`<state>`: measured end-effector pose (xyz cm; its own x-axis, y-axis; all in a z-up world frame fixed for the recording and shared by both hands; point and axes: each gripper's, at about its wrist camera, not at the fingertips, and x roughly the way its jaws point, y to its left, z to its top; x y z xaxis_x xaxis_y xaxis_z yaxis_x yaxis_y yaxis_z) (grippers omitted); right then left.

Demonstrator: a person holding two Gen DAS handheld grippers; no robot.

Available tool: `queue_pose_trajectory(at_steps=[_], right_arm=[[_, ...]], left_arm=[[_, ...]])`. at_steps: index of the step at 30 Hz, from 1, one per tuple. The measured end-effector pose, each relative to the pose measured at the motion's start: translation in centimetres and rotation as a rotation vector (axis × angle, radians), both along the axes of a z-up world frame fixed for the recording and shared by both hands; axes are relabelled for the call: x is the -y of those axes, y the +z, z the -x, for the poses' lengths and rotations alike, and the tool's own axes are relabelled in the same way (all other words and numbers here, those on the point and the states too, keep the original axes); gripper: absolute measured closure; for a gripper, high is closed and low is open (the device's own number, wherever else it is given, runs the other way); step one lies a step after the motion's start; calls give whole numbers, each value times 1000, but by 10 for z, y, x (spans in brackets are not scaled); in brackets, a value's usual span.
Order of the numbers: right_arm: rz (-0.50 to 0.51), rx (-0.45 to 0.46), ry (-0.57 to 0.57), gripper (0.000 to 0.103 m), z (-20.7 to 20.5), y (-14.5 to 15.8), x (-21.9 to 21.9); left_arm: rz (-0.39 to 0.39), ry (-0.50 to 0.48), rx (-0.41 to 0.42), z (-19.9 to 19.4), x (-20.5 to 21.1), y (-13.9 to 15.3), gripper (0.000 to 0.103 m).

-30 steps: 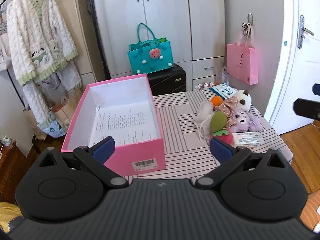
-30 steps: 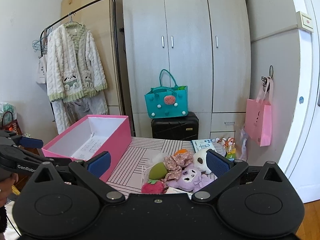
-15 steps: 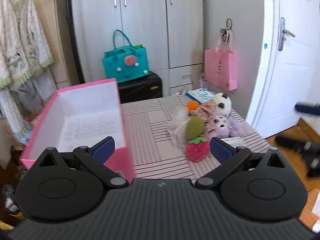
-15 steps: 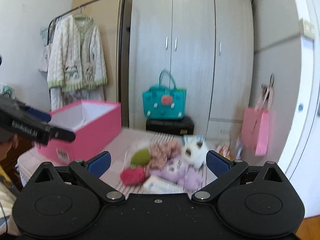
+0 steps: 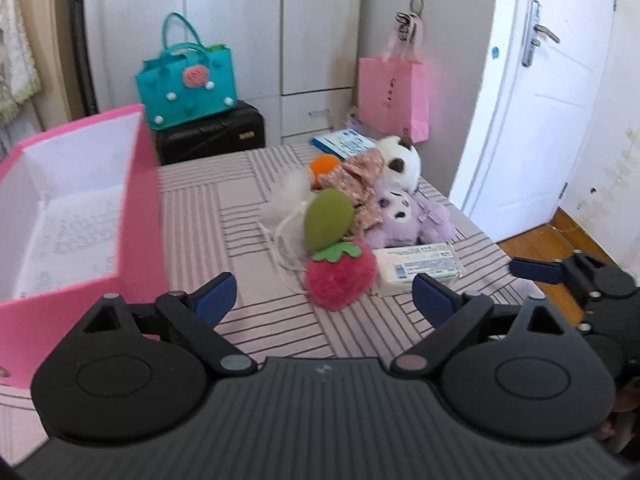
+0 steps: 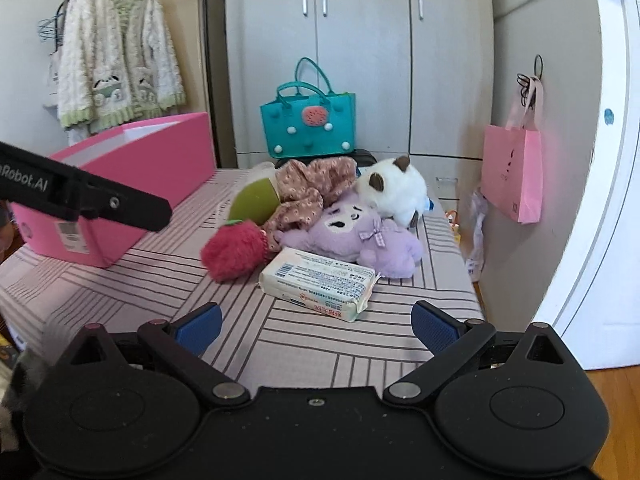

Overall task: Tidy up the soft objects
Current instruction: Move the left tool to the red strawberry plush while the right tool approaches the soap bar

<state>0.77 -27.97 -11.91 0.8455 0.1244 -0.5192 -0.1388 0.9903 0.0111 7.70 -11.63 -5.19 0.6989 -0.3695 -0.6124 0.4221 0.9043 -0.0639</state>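
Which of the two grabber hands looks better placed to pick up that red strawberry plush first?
Probably the left. The strawberry plush lies straight ahead between the left gripper fingers, whose jaws are closing with nothing between them. The right gripper faces the tissue pack instead.

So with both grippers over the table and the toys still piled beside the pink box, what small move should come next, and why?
Probably ease the left gripper forward over the strawberry plush. Its jaws are closing with nothing between them yet; that plush is the nearest toy, and the pink box stands open.
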Motion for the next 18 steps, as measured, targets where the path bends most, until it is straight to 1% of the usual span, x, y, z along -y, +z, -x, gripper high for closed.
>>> queue_pose_trajectory(at_steps=[4,9,10,12,14,17,18], right_arm=[[-50,-1,-32,3,-16,-10,-2],[-81,-25,-62,5,-33,-21,-7],[-92,-30,-71,5,-35,-22,-7],[-115,-33,-85,5,-39,-24,-7],[-98,-23,-103,5,-43,-25,-11],[2,-3,-133,5,-48,-28,-22],[17,1,-135,5,-49,-28,-24]], left_arm=[[8,-47,-32,-11,11,-9,14],[-28,-51,-57,-29,23,-20,19],[-32,-54,-70,-33,25,-23,22],[-31,-55,-96,-41,27,-27,30],[-20,-48,-116,-49,26,-30,33],[20,-34,-127,-56,25,-31,33],[37,-33,-127,-56,25,-31,33]])
